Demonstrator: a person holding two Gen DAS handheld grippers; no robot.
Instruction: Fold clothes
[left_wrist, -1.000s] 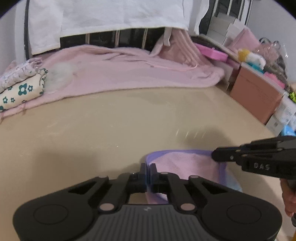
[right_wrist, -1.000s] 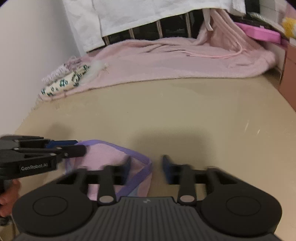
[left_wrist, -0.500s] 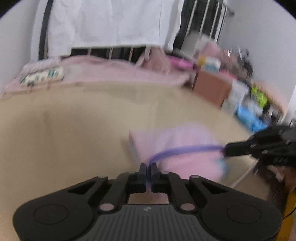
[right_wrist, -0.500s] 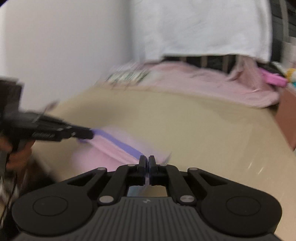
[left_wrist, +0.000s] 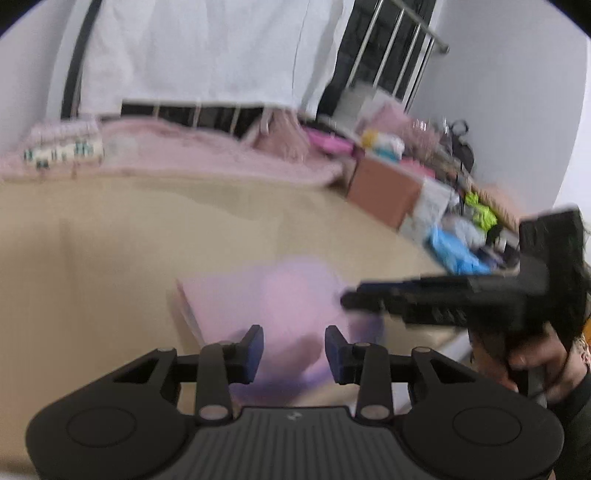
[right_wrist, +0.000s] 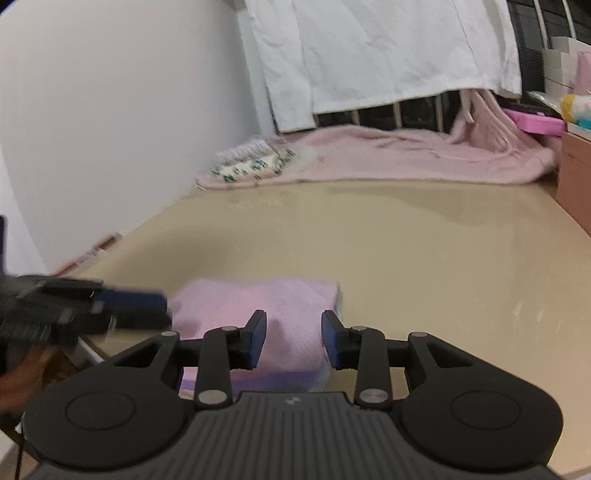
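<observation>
A folded pink garment (left_wrist: 291, 302) with a purple hem lies flat on the beige table (left_wrist: 110, 258), near its front edge. My left gripper (left_wrist: 295, 350) hovers just over the garment's near side. Its jaws are opening, and the pads stand apart from the cloth. My right gripper (right_wrist: 294, 338) hangs over the same pink garment (right_wrist: 258, 302) from the other side; its jaws are also opening, with nothing pinched. Each gripper shows in the other's view: the right gripper (left_wrist: 351, 301) at the right, held by a hand, and the left gripper (right_wrist: 162, 312) at the left.
A pink blanket (right_wrist: 406, 158) and a folded floral cloth (right_wrist: 251, 166) lie at the table's far end, under a hanging white sheet (right_wrist: 369, 55). A brown box (left_wrist: 384, 192) and heaped clutter (left_wrist: 461, 229) stand past the table's right edge. A white wall (right_wrist: 110, 110) bounds the left.
Half a second ago both grippers were shut on the garment's purple hem and carrying it. Both jaws have now parted, and the garment lies folded on the table.
</observation>
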